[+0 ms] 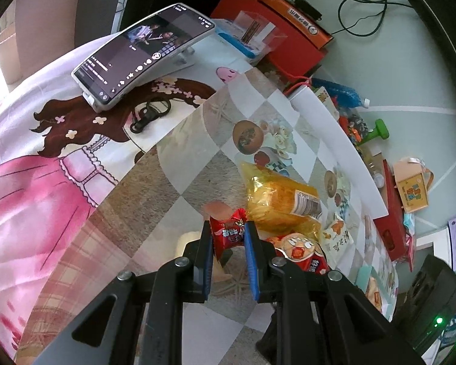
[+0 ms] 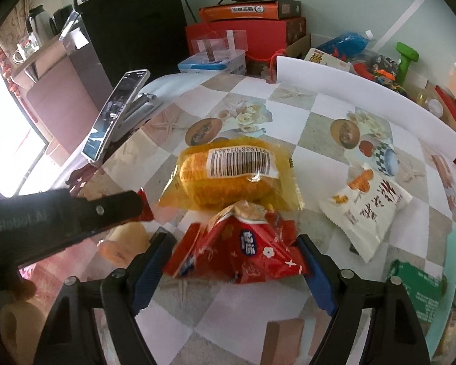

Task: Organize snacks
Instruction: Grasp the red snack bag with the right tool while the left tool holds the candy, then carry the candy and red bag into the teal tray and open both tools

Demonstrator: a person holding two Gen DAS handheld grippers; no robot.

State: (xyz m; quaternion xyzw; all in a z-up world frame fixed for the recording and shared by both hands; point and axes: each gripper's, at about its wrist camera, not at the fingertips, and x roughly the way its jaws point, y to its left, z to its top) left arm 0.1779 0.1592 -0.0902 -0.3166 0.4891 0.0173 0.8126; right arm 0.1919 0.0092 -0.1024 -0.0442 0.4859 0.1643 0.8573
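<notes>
- Nearest us in the right wrist view, the right gripper (image 2: 234,261) stands wide, its blue pads flanking a red pack (image 2: 237,255) without visibly pressing it; we judge the pack not yet held.
- We read this pack as light, crinkly film over brittle biscuits: slippery and easily crushed, so best taken across its flat middle with gentle closure, not by the peaked seam.
- It is glossy red with a blue oval label, white flowers and a biscuit picture at its tip, and lies near the table's (image 2: 288,97) front edge, touching the yellow bag (image 2: 228,179) behind it.
- In the left wrist view, the left gripper (image 1: 228,237) is narrow and clamps a small red sachet (image 1: 229,234) by its body, lifted just beside the yellow bag's near corner.
- We judge the yellow bag soft and bulkier; it carries a barcode sticker.
- A white packet (image 2: 364,210) lies apart toward the right edge.
</notes>
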